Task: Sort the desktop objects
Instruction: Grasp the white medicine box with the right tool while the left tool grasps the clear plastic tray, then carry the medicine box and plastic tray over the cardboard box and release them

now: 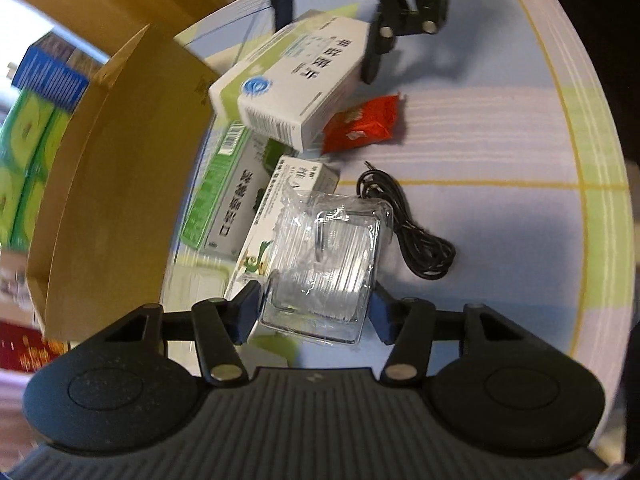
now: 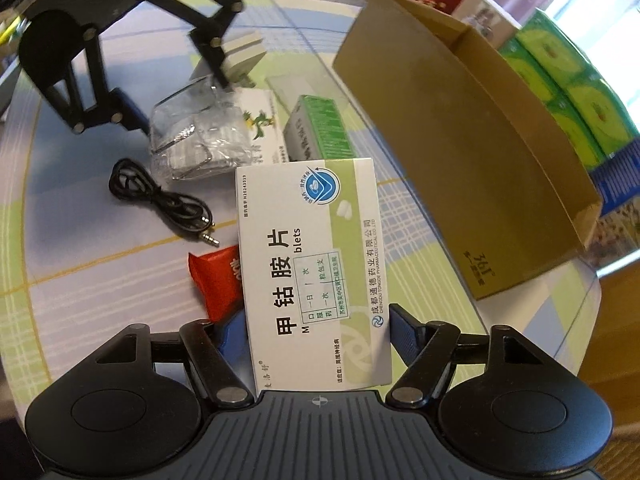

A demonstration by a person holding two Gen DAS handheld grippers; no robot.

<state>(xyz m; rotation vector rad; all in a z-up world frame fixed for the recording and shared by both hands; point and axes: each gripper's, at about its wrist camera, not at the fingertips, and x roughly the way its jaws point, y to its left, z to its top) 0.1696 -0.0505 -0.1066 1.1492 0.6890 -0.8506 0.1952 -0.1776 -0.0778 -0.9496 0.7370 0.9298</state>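
Observation:
My left gripper (image 1: 314, 314) is shut on a clear plastic packet (image 1: 320, 268) that sits over a white box with a green dragon print (image 1: 276, 200). My right gripper (image 2: 318, 332) is shut on a white and green medicine box (image 2: 312, 264), held over a red snack packet (image 2: 216, 284). In the left wrist view that medicine box (image 1: 296, 80) hangs tilted in the right gripper (image 1: 328, 36) at the top. The right wrist view shows the left gripper (image 2: 176, 92) with the clear packet (image 2: 196, 136) at the upper left.
An open brown cardboard box (image 2: 460, 152) stands at the table's side, also seen as the cardboard box (image 1: 116, 184). A coiled black audio cable (image 2: 160, 196), a green and grey box (image 2: 320, 132) and the red packet (image 1: 360, 124) lie on the checked tablecloth (image 2: 100, 280). Green cartons (image 2: 560, 80) are stacked beyond.

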